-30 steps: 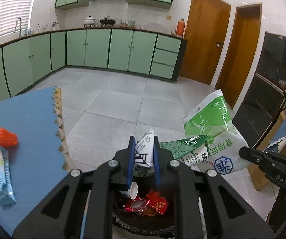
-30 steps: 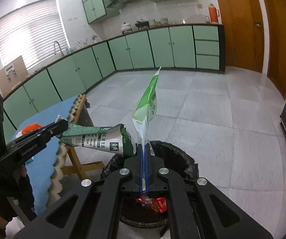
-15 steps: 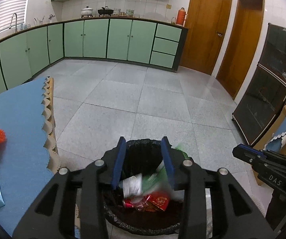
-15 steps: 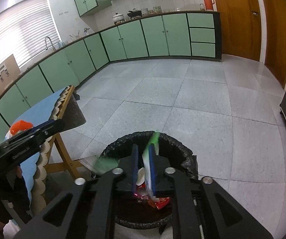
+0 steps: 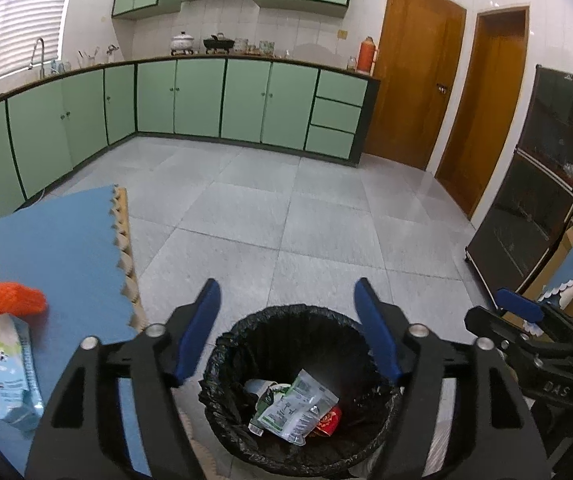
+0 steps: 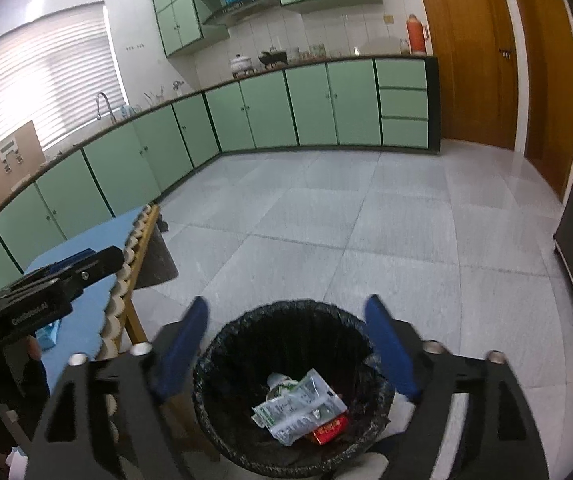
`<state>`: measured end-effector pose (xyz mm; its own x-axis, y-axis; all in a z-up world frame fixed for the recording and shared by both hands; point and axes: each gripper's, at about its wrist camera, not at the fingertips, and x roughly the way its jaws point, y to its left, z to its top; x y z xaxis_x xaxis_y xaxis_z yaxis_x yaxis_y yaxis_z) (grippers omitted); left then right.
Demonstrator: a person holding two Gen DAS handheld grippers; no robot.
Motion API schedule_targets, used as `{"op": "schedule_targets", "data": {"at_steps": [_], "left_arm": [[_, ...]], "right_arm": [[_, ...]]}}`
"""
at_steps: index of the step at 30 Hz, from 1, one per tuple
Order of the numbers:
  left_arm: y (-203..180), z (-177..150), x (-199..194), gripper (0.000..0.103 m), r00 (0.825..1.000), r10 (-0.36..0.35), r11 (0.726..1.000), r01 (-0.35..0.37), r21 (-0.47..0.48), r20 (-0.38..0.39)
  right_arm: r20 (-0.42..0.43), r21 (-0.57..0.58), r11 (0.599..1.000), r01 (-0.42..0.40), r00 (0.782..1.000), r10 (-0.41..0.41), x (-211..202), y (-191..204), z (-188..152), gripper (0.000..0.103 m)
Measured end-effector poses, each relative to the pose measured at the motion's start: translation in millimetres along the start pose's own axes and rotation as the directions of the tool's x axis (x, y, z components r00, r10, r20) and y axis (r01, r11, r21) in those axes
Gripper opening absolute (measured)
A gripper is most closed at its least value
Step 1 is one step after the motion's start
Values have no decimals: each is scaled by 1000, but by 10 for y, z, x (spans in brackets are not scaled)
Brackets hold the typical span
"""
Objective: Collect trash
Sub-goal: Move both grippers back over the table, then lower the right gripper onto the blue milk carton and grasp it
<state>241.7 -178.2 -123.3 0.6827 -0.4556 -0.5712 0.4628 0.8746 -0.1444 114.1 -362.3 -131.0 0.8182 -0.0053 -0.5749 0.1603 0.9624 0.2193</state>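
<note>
A black-lined trash bin (image 5: 222, 364) stands on the floor below both grippers and also shows in the right wrist view (image 6: 206, 360). Inside lie the green-and-white wrappers (image 5: 294, 408) (image 6: 300, 412) and a red packet (image 5: 328, 420) (image 6: 328, 428). My left gripper (image 5: 288, 300) is open and empty above the bin. My right gripper (image 6: 286, 320) is open and empty above the bin too. On the blue table (image 5: 54, 248) lie an orange net (image 5: 4, 300) and a light blue packet (image 5: 12, 364).
The table's scalloped edge (image 5: 126, 248) is left of the bin. The other gripper shows at the right of the left wrist view (image 5: 526, 332) and at the left of the right wrist view (image 6: 46, 284). Grey tiled floor (image 5: 286, 208), green cabinets (image 5: 206, 100), a dark cabinet (image 5: 538, 184).
Both grippers opened and let go of their wrappers. The green carton and the green-and-white bag fell into the bin.
</note>
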Motion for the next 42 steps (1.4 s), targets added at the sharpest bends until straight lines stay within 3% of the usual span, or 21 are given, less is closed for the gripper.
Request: {"op": "schedule_targets", "data": {"at_steps": [14,28,38,42], "left_arm": [[395,221,-559,74,993,71,997,-66,-48,96],[1005,203,-793,74,982,158,983,-145,-115,109],[1701,54,-1035,74,950,291,948,-271,-167,110],[2092,-35,-1163,74,926,366,918,-342,-201,95]], "right_arm": [[62,-69,996,-54,996,58,-133,508,184,91],[59,-127,982,-137,988,146,99,1181,218,91],[41,-167,961,-221,972,230,398,1849,100,91],[30,-188,949,-252,965,261,536,2148,41,91]]}}
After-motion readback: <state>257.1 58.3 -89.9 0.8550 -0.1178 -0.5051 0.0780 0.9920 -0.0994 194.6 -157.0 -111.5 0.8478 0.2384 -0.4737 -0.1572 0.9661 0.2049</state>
